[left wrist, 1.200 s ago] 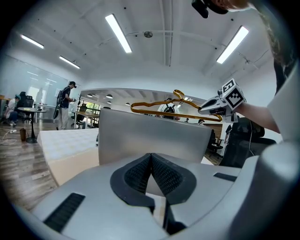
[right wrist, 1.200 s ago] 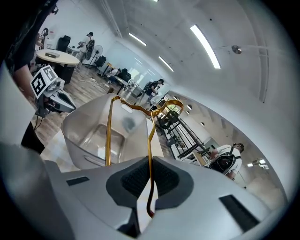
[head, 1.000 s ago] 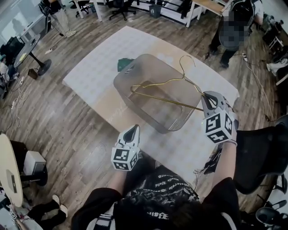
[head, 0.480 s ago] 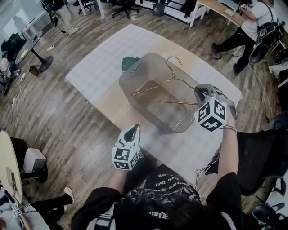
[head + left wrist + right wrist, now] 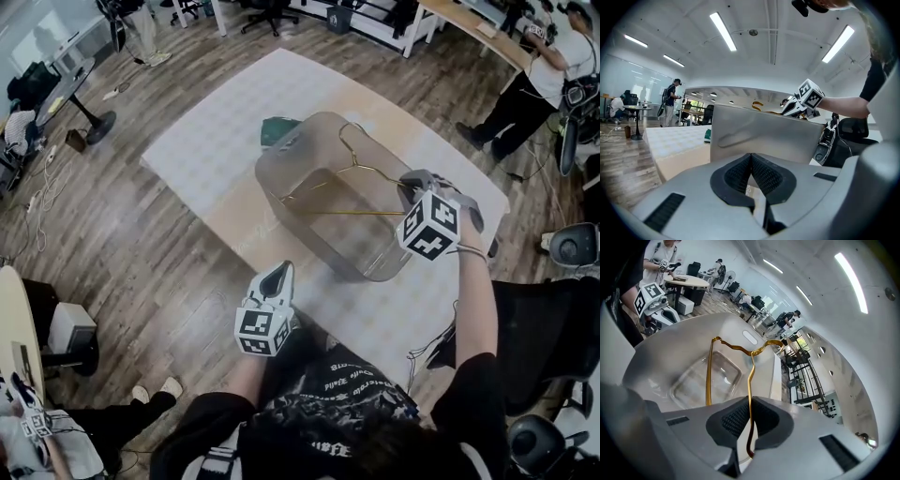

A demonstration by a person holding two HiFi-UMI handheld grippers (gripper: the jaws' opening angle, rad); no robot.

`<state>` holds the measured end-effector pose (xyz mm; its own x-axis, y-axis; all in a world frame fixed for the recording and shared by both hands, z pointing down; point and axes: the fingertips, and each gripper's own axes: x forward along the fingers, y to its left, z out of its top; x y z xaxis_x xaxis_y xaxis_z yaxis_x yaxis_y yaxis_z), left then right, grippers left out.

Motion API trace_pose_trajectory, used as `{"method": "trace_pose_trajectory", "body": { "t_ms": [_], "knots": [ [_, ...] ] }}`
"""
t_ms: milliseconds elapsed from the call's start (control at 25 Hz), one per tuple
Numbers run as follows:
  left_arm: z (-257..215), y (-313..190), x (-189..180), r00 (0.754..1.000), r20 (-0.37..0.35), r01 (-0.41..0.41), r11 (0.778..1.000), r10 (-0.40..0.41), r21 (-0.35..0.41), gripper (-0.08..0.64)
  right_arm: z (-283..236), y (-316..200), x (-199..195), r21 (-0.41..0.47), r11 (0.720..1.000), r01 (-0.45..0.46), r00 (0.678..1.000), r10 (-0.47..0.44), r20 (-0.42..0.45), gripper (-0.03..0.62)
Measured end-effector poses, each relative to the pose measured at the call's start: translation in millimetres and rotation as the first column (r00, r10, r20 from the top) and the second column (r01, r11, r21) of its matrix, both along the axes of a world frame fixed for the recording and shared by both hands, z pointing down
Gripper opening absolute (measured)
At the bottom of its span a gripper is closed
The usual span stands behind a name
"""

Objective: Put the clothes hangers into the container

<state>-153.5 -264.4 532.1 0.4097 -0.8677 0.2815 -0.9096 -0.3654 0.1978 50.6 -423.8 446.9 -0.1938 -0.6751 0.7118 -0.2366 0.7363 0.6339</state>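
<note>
A gold wire clothes hanger (image 5: pixel 349 212) hangs tilted inside the translucent grey container (image 5: pixel 309 141) on the table. My right gripper (image 5: pixel 407 188) is shut on one end of it, above the container's right rim. In the right gripper view the hanger (image 5: pixel 750 376) runs out from between the closed pads (image 5: pixel 736 420) and down into the container (image 5: pixel 661 366). My left gripper (image 5: pixel 273 280) is shut and empty, low at the table's near edge. In the left gripper view its jaws (image 5: pixel 751 163) face the container's wall (image 5: pixel 764 136).
A white patterned cloth (image 5: pixel 197 141) covers the table. A green object (image 5: pixel 277 128) lies just behind the container. An office chair (image 5: pixel 548 328) stands to my right. A person (image 5: pixel 539 80) stands at the far right, with desks and chairs around the room.
My right gripper has moved left and forward over the container's right rim. The hanger has sunk from above the rim down into the container. The left gripper has stayed in place.
</note>
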Motion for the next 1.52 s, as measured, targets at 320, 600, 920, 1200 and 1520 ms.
{"method": "trace_pose_trajectory", "body": {
  "t_ms": [320,600,920,1200,1520],
  "knots": [
    [10.6,0.0,-4.4,1.0,0.002,0.008,1.0,-0.008,-0.022,0.02,16.1,-15.2,-18.4,-0.031,0.999,0.033,0.999,-0.034,-0.024,0.02],
    [15.0,3.6,-9.5,1.0,0.012,0.016,0.999,-0.016,-0.038,0.02,33.2,-20.7,-28.3,-0.069,0.997,0.046,0.998,-0.048,-0.039,0.021],
    [21.3,3.5,-12.0,1.0,0.023,0.015,0.999,-0.014,-0.046,0.02,57.8,-24.7,-37.6,-0.109,0.993,0.051,0.996,-0.058,-0.062,0.025],
    [16.5,7.1,-13.8,0.999,0.036,0.012,0.999,-0.01,-0.045,0.02,64.7,-24.3,-44.4,-0.128,0.99,0.055,0.995,-0.065,-0.076,0.029],
    [18.1,8.2,-16.4,0.999,0.041,0.011,0.999,-0.009,-0.043,0.02,68.1,-31.1,-47.5,-0.126,0.991,0.044,0.996,-0.053,-0.073,0.028]
  ]
}}
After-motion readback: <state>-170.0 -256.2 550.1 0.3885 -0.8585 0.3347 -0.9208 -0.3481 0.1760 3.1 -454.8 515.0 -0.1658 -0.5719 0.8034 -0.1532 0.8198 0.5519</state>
